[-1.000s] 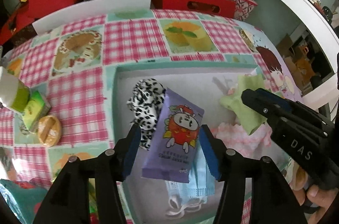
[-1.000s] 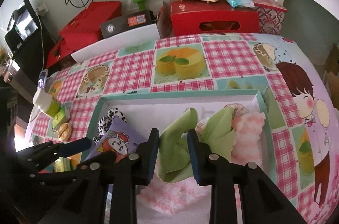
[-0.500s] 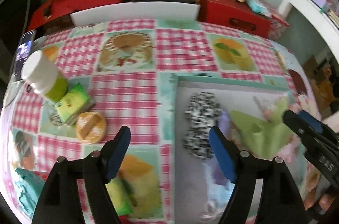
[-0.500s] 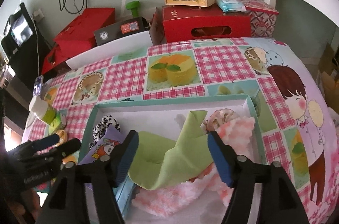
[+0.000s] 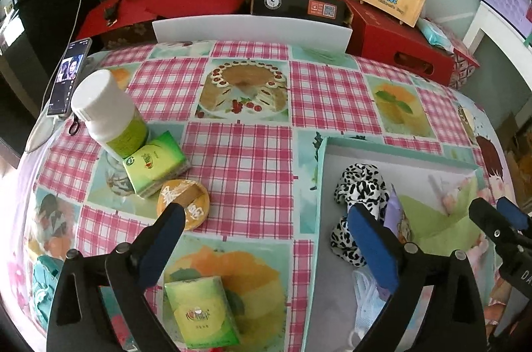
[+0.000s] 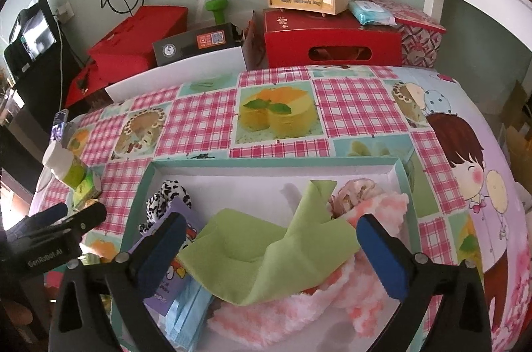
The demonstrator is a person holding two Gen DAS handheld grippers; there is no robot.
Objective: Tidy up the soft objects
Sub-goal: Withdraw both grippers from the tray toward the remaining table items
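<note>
my left hand-held gripper hangs wide open and empty over the tabletop, its jaws straddling the teal edge of the tray. far left on the checked cloth stands a white-capped bottle, a green tissue pack leaning against its base, and a round orange tin just beside that pack. nearer to me, under the left jaw, lies a second green tissue pack. moving right into the tray: the leopard-print cloth sits in its left part, a purple snack packet touching it, with a blue face mask under the packet's near end. my right hand-held gripper is spread open too, gripping nothing, hovering over the green cloth, which lies crumpled in the middle of the tray with one corner standing up. that green cloth rests on a fluffy pink towel, which fills the right part of the tray.
</note>
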